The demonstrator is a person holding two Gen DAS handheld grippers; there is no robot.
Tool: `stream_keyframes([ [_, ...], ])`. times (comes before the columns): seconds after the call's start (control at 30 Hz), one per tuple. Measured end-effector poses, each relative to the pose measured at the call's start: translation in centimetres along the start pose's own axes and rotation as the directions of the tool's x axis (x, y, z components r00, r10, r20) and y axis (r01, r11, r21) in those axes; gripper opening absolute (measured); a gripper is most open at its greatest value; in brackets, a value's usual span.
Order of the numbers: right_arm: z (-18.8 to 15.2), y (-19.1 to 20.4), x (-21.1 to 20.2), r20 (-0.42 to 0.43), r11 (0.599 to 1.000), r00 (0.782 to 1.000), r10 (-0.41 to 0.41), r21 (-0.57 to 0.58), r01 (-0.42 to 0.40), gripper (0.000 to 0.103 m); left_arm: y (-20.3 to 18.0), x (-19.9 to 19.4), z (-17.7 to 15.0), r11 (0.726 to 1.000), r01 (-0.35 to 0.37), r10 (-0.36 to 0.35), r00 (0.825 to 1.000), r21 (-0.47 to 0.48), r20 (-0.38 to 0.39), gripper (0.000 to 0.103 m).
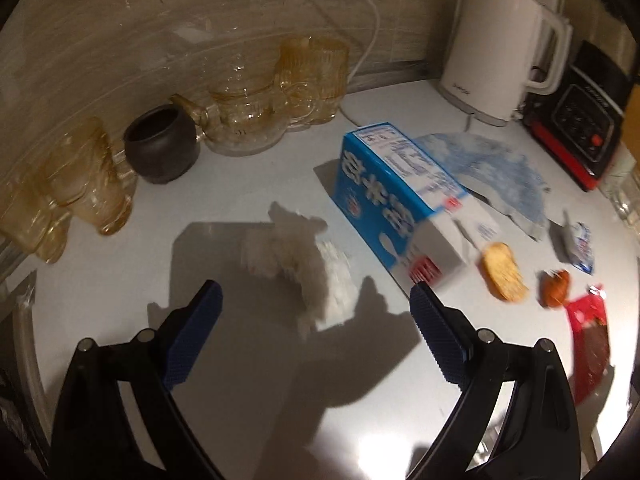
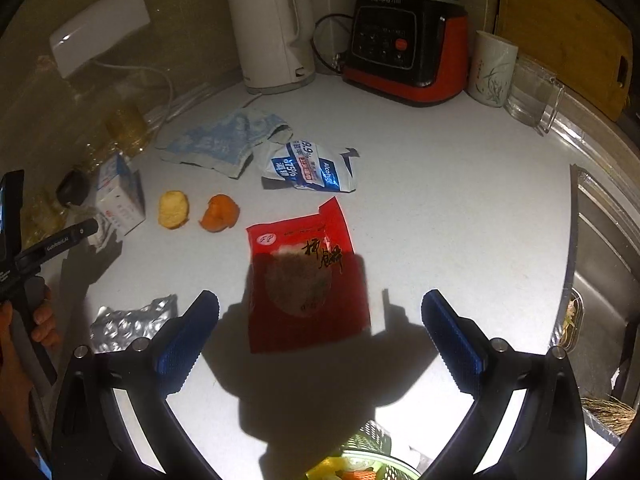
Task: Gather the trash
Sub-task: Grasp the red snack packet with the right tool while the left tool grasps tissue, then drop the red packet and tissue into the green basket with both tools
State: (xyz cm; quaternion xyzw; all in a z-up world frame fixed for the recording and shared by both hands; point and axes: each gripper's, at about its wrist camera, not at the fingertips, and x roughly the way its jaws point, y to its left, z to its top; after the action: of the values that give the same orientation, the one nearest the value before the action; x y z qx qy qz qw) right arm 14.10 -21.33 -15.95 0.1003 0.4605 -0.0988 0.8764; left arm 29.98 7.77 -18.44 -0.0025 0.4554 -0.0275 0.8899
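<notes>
My left gripper (image 1: 316, 300) is open and empty, its jaws either side of a crumpled white tissue (image 1: 304, 272) on the white counter. A blue milk carton (image 1: 396, 196) lies behind it, with a blue patterned bag (image 1: 496, 172), a biscuit (image 1: 503, 272) and an orange peel (image 1: 555, 288) to the right. My right gripper (image 2: 320, 312) is open and empty above a red snack packet (image 2: 306, 276). In the right wrist view I also see an alcohol wipe packet (image 2: 310, 168), the blue bag (image 2: 224, 140), the biscuit (image 2: 173, 209), the peel (image 2: 219, 213), the carton (image 2: 120, 196) and crumpled foil (image 2: 132, 320).
Amber glass cups (image 1: 80, 188), a glass teapot (image 1: 244, 116) and a dark pot (image 1: 162, 144) line the wall. A white kettle (image 2: 270, 28), a black and red blender (image 2: 408, 40), a mug (image 2: 492, 68) and a glass jug (image 2: 534, 92) stand at the back. A sink (image 2: 600, 260) lies right. A green basket (image 2: 360, 460) sits below.
</notes>
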Motion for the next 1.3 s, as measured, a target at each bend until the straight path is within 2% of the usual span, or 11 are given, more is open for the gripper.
stream_keyframes([
  [0.13,0.4,-0.2,1.4,-0.018,1.000,1.000,0.004,0.011,-0.004,0.101,-0.4,2.2,0.9,0.999,-0.037,0.038,0.999,0.011,-0.023,0.087],
  [0.2,0.5,-0.5,2.0,-0.027,1.000,1.000,-0.005,0.019,0.005,0.101,-0.5,3.2,1.1,0.999,-0.047,0.048,0.998,0.015,-0.044,0.077],
  [0.23,0.5,-0.5,2.2,-0.030,1.000,1.000,-0.008,0.020,0.009,0.101,-0.5,3.6,1.1,0.999,-0.046,0.047,0.997,0.013,-0.055,0.069],
  [0.3,0.5,-0.8,2.6,-0.043,1.000,0.999,-0.014,0.025,0.016,0.101,-0.4,3.7,1.1,0.999,-0.036,0.036,0.998,-0.008,-0.043,0.061],
  [0.37,0.5,-1.0,3.1,-0.050,0.999,0.999,-0.017,0.031,0.019,0.101,-0.5,3.5,1.2,0.999,-0.038,0.038,0.999,-0.005,-0.037,0.040],
  [0.47,0.7,-0.8,3.7,-0.064,1.000,0.998,-0.008,0.027,0.010,0.101,-0.5,3.0,0.9,0.997,-0.074,0.074,0.997,0.016,-0.007,0.033],
  [0.6,0.8,0.1,5.0,-0.086,1.000,0.996,-0.018,-0.001,0.018,0.101,0.1,2.2,0.4,0.998,-0.061,0.061,0.998,0.007,0.007,0.029],
  [0.83,1.3,1.3,7.4,-0.120,0.998,0.991,-0.051,-0.026,0.049,0.101,0.7,-1.9,-0.1,0.999,-0.044,0.045,0.998,-0.004,0.044,0.029],
  [1.13,1.2,2.7,8.6,-0.135,0.996,0.988,-0.073,-0.066,0.064,0.099,-0.1,-5.4,-1.0,1.000,-0.001,0.001,0.998,-0.003,0.060,0.029],
  [1.23,1.1,2.8,8.3,-0.128,0.995,0.989,-0.070,-0.074,0.060,0.087,-0.7,-6.4,-1.6,1.000,0.017,-0.018,0.998,0.018,0.063,0.029],
  [1.3,0.9,2.5,7.8,-0.119,0.996,0.991,-0.068,-0.072,0.059,0.070,-1.3,-6.9,-1.9,0.999,0.023,-0.026,0.998,0.041,0.062,0.029],
])
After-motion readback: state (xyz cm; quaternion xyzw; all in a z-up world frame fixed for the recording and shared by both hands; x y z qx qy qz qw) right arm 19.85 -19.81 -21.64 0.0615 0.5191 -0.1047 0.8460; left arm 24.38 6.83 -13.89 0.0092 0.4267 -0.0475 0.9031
